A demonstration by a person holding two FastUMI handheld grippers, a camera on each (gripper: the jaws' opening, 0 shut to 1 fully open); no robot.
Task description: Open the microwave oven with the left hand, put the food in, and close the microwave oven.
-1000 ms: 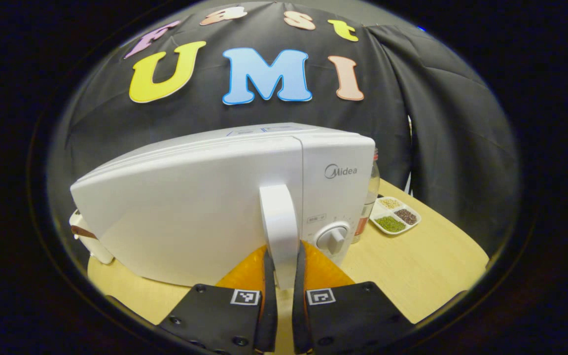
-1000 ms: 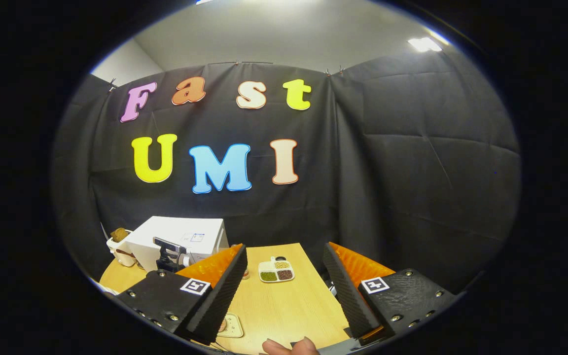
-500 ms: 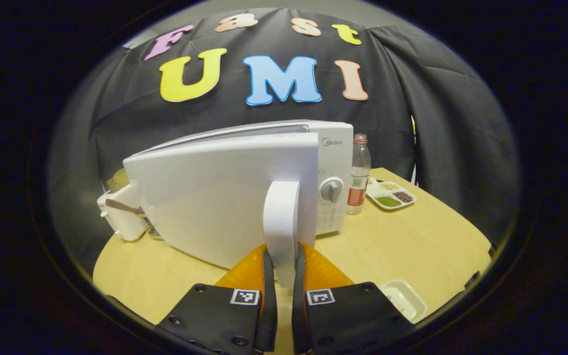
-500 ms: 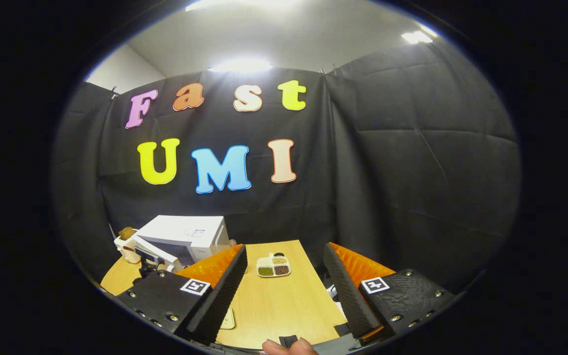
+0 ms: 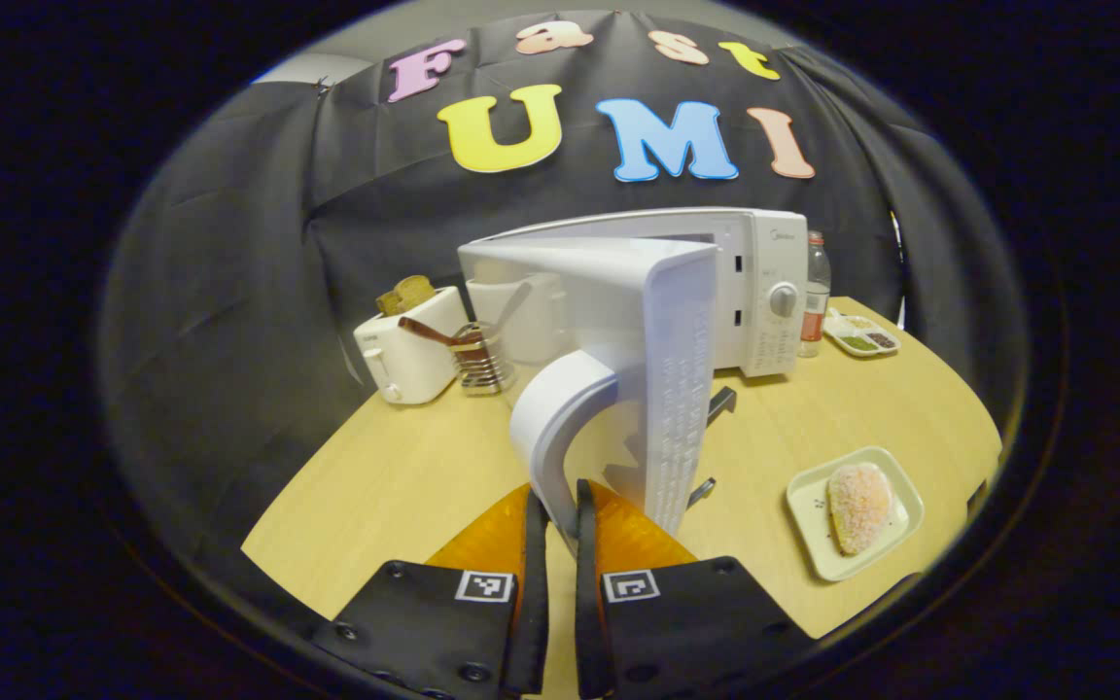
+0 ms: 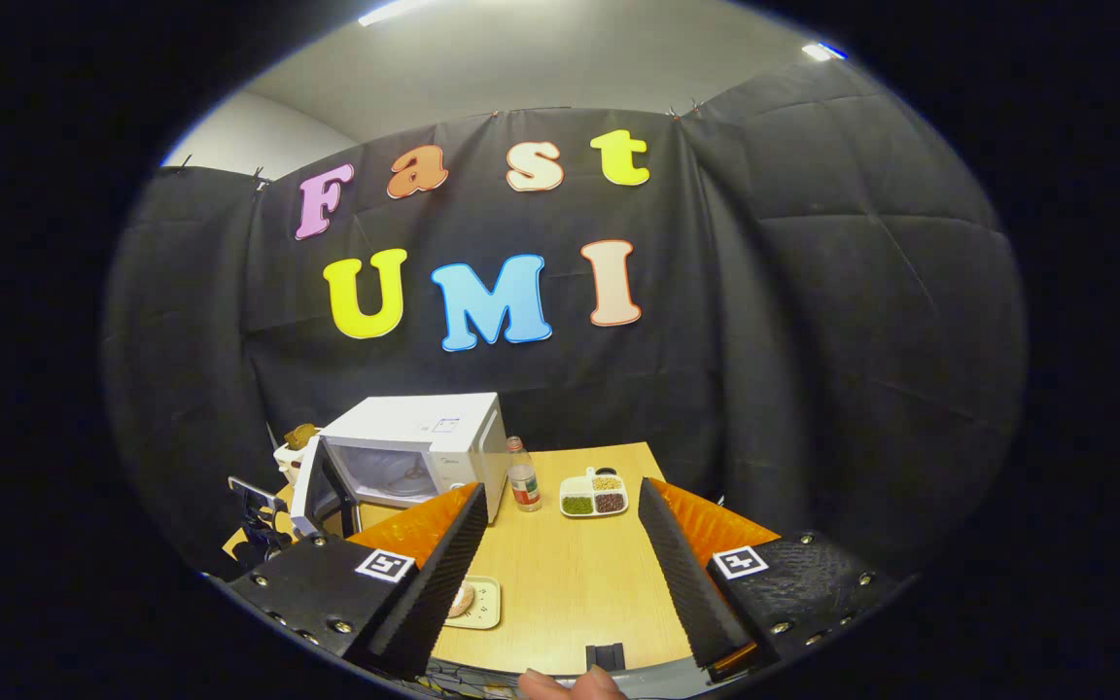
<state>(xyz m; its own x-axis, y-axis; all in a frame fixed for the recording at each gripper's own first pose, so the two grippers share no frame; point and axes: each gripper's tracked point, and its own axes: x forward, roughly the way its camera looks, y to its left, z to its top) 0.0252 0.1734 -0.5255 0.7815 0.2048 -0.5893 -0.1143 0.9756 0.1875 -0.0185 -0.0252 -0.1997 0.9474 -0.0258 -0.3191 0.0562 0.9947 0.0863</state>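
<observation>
Well, my left fingers point(image 5: 552, 510) clamped the door handle point(image 5: 560, 408); right fingers point(image 6: 560, 544) stood apart. Swinging wider risked dragging the microwave point(image 5: 754, 282) along the bench point(image 5: 395, 486).

You get even, fairly dim light from ceiling lamps point(image 6: 395, 10), sharp focus mid-frame, soft glare on the microwave point(image 5: 764, 282), and strong fisheye bending toward the edges.
</observation>
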